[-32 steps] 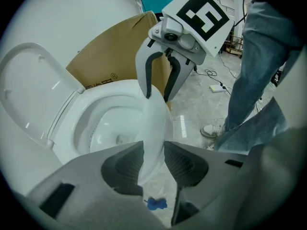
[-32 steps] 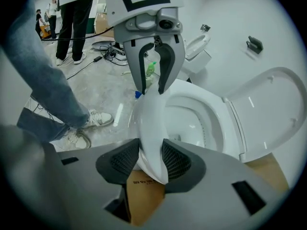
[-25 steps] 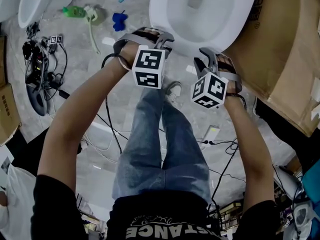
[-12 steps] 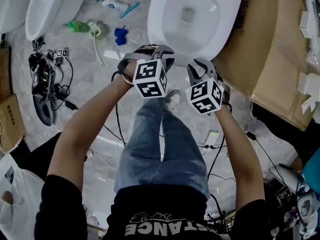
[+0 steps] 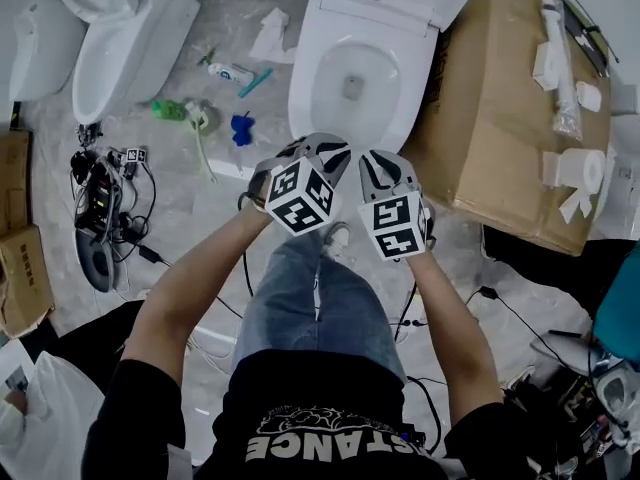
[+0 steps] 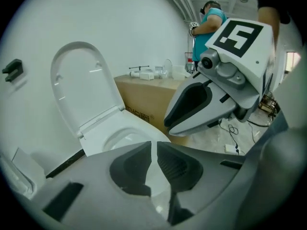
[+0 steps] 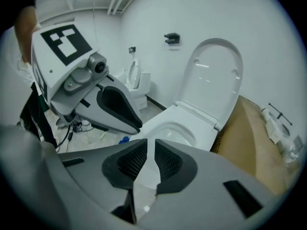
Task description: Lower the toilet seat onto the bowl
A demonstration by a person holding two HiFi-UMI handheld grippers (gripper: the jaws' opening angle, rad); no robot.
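Holding both arms out ahead, we have the left tongs [image 5: 322, 148] and right tongs [image 5: 378, 158] side by side over the toilet's front edge, angled down and touching nothing. Each pair has just been closing; a thin slit is left, with nothing in it. Toilet seat [image 5: 302, 88] lies flat on the bowl [image 5: 352, 68]. Lid [image 7: 213, 75] stands upright against the white wall. Pale stone floor [image 5: 200, 218]. Cardboard box [image 5: 510, 118] just right of the toilet, second toilet [image 5: 110, 38] to the left, cables [image 5: 100, 208] and a green bottle [image 5: 165, 110] between.
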